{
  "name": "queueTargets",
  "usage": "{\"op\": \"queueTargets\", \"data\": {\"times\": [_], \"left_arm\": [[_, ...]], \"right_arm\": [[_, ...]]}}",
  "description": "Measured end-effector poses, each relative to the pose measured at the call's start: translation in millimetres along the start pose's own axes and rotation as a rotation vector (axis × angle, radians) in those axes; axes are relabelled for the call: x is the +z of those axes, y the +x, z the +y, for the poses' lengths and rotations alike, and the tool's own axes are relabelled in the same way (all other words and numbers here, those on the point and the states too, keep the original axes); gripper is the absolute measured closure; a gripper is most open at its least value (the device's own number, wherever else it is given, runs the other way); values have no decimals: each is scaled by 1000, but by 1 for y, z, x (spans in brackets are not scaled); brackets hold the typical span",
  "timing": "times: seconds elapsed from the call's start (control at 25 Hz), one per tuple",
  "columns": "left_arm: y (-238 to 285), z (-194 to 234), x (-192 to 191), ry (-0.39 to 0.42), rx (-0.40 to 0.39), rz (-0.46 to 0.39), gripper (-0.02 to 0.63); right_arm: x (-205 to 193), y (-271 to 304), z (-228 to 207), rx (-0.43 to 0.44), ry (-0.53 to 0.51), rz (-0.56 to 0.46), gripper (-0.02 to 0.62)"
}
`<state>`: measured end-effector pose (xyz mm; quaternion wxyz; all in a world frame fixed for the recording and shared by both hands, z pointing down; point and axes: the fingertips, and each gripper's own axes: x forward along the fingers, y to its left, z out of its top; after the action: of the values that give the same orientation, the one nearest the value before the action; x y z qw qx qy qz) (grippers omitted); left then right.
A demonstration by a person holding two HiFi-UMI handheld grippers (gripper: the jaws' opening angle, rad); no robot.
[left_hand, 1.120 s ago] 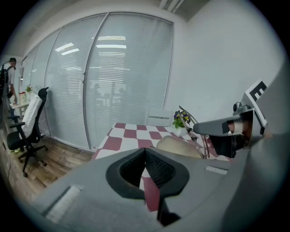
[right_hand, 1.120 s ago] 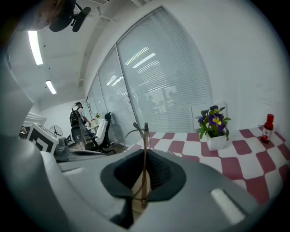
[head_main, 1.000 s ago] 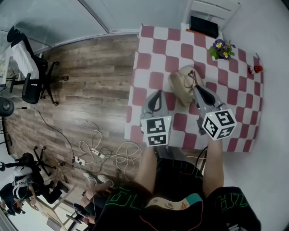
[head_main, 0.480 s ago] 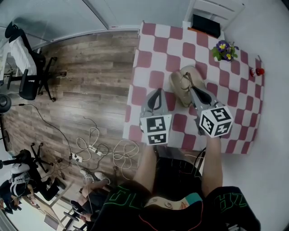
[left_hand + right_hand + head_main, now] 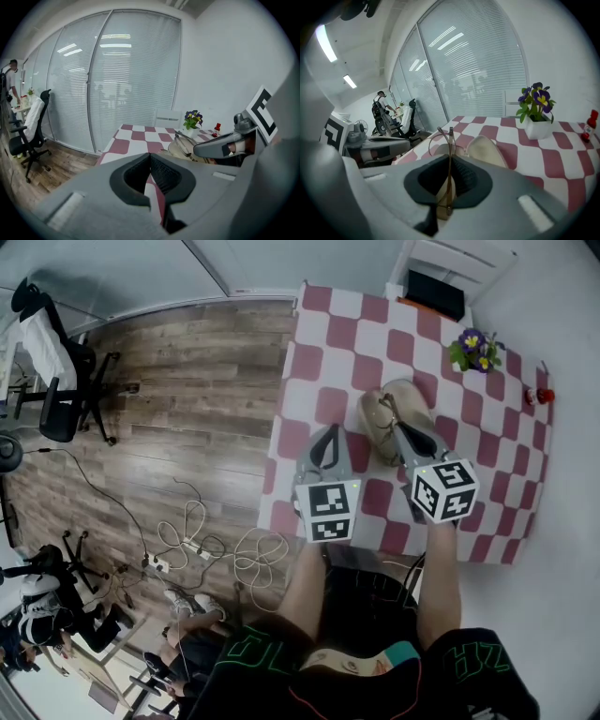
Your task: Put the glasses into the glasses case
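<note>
Your right gripper (image 5: 449, 165) had its jaws shut on one thin temple arm of the glasses (image 5: 449, 138). It pinched the arm edge-on, and the rest of the frame stuck out ahead of the tips. That was a narrow hold on a slim, smooth bar, so the likeliest trouble was the frame pivoting or sliding in the pads if you tilted or jolted your hand. Squeezing harder to stop that could have bent the arm.

The front of the frame hung over the open glasses case (image 5: 488, 151), which lay on the checked table (image 5: 330, 336) with its lid swung back. I could not tell whether the frame touched the lining. If you had let go with the frame crooked, or with the free arm lying across the rim, the glasses would probably have perched on the edge rather than settled inside. The lid would then not have closed over them. Pushing down to seat them could also have shoved the case along the cloth, since nothing pinned it.

Your left gripper (image 5: 150, 161) was closed on nothing and was held near the case on its left, touching neither case nor glasses, so it gave no bracing. Farther back, the flower pot (image 5: 537, 121) and the small red bottle (image 5: 591, 123) stood well apart from the work and looked unlikely to be struck.
</note>
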<state>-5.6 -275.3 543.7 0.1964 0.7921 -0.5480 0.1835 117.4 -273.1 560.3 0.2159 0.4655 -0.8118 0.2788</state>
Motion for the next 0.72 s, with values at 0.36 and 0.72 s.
{"op": "queueTargets", "data": {"times": [0.36,0.72], "left_arm": [[0,7,-3,0,11,5,598],[-1,16,-7,-11,26,10,598]], "right_arm": [[-10,13,5,-8,-19,54,577],[-20,25,8,-49,-41,132,577]]}}
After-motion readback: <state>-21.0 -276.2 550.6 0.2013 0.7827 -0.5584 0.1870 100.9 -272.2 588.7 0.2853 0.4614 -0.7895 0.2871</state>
